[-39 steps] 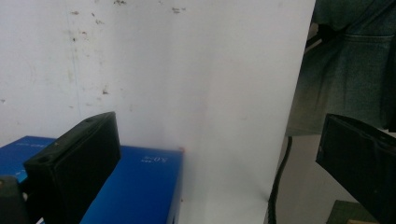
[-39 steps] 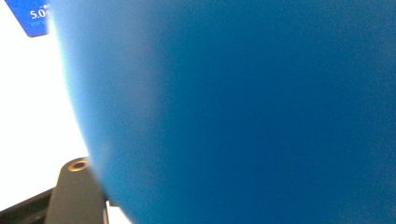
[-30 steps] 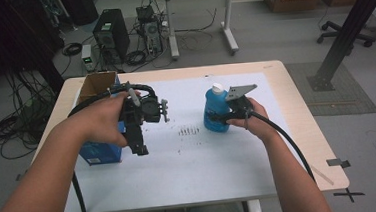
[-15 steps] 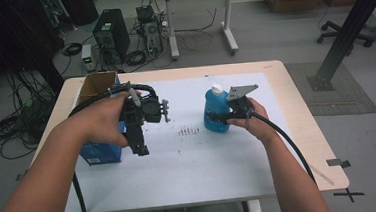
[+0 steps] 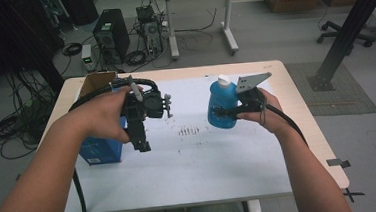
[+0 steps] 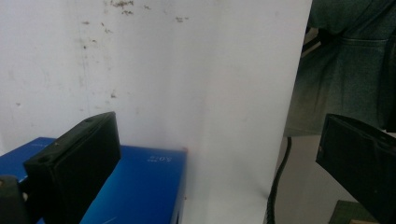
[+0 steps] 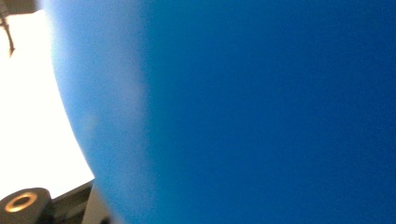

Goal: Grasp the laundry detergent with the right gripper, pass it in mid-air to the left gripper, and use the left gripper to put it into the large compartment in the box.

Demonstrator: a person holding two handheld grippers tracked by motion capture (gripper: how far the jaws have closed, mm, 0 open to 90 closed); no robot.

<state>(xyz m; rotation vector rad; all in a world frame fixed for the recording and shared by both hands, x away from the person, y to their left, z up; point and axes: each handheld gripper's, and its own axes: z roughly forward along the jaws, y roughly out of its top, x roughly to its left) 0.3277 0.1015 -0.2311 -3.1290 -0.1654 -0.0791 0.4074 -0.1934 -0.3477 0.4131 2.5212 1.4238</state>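
The left gripper (image 5: 142, 142) points down beside the blue box (image 5: 99, 148), jaws wide apart; the right gripper (image 5: 220, 115) clamps the blue bottle (image 5: 221, 103) upright.

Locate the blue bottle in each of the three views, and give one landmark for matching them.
High view: blue bottle stands right of centre, at the right gripper.
Left gripper view: not in it; that blue is a box.
Right gripper view: blue bottle close up, across nearly the whole frame.
Shared landmark: white sheet.
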